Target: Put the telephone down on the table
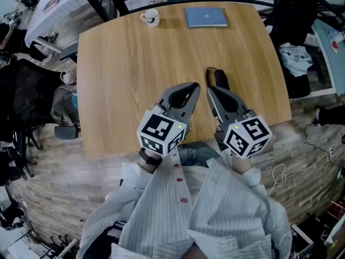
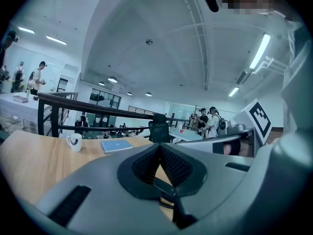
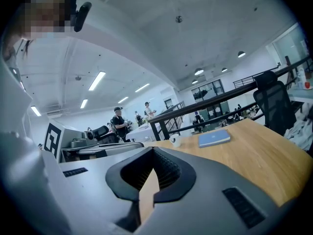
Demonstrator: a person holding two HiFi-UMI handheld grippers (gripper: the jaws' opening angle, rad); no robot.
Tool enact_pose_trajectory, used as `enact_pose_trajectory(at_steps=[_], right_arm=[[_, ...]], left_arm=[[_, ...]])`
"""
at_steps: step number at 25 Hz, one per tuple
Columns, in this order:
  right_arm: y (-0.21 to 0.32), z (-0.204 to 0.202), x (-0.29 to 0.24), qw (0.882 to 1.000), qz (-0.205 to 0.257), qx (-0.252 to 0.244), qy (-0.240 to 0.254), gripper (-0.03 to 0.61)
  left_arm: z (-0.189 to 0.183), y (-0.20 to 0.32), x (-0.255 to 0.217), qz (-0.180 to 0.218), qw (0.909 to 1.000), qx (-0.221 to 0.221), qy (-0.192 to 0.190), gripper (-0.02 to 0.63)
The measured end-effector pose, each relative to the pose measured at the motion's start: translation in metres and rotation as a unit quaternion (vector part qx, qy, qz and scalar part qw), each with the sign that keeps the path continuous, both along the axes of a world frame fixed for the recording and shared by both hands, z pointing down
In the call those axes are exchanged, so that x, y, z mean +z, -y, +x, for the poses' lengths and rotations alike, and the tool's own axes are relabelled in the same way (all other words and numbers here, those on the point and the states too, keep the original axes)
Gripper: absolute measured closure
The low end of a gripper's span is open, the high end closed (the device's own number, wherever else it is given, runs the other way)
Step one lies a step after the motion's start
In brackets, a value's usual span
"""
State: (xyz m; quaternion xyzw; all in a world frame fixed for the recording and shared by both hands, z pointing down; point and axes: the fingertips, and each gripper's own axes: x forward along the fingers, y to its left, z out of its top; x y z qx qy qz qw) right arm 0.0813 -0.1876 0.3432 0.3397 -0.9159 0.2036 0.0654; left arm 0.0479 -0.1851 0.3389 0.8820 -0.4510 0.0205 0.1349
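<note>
Your left tongs [image 1: 194, 86] and right tongs [image 1: 211, 89] are both pressed together, empty. The black flat telephone [image 1: 218, 79] lies on the wooden desk [image 1: 124, 53], just beyond your right tongs. Placement appears complete.

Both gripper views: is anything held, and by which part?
Nothing is held: the left gripper and right gripper are shut and empty; the black telephone lies on the light wooden table.

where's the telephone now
In the head view the telephone lies on the table right of centre, just beyond the tips of the right gripper, with the blue book at the far edge.
</note>
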Motion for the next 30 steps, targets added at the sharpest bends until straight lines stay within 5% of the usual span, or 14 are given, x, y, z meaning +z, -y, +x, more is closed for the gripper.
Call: enact_pose_trajectory(at_steps=[30], right_arm=[[0.000, 0.004, 0.012, 1.000, -0.023, 0.010, 0.001, 0.545]], left_arm=[[0.005, -0.001, 0.007, -0.009, 0.9998, 0.017, 0.004, 0.604]])
